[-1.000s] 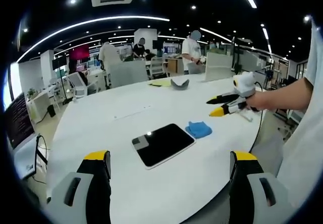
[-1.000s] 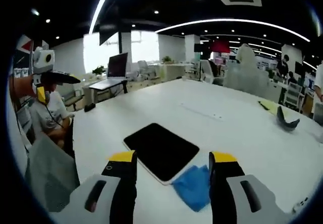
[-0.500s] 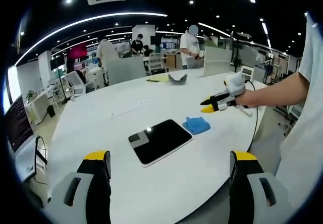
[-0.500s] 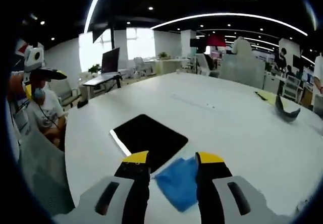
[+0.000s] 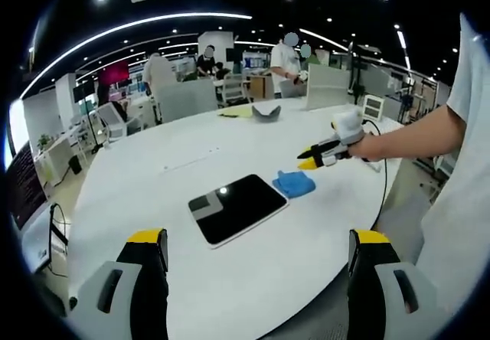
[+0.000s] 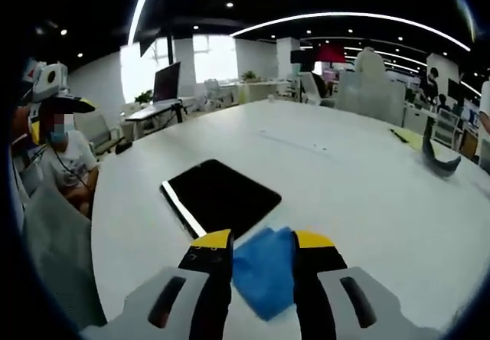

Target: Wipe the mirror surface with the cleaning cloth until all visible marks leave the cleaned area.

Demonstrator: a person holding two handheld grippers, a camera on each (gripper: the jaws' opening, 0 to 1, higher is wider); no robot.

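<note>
While your right gripper (image 6: 262, 240) hangs low over the white table (image 5: 138, 194), the blue cleaning cloth (image 6: 264, 267) lies directly between its two yellow-tipped jaws, which stand partly spread on either side of the cloth; whether they touch the fabric yet cannot be told. The left gripper view sets this gripper (image 5: 312, 158) just above the cloth (image 5: 292, 183), tips pointing toward the mirror.

Take the mirror (image 6: 220, 196) as your landmark: it lies flat on the table, dark and reflective, a pale strip along one short end. The cloth sits just beside the mirror's near corner as your right gripper sees it, almost touching the edge. The mirror's long axis runs away and to the left of that gripper, so the wipe probably has to travel that way.

Your left gripper (image 5: 259, 242) hangs wide open and holding nothing, well apart from the mirror (image 5: 237, 207), on the opposite side from the cloth. The right hand is clearly nearer; my judgement is that closing on the cloth comes next.
</note>
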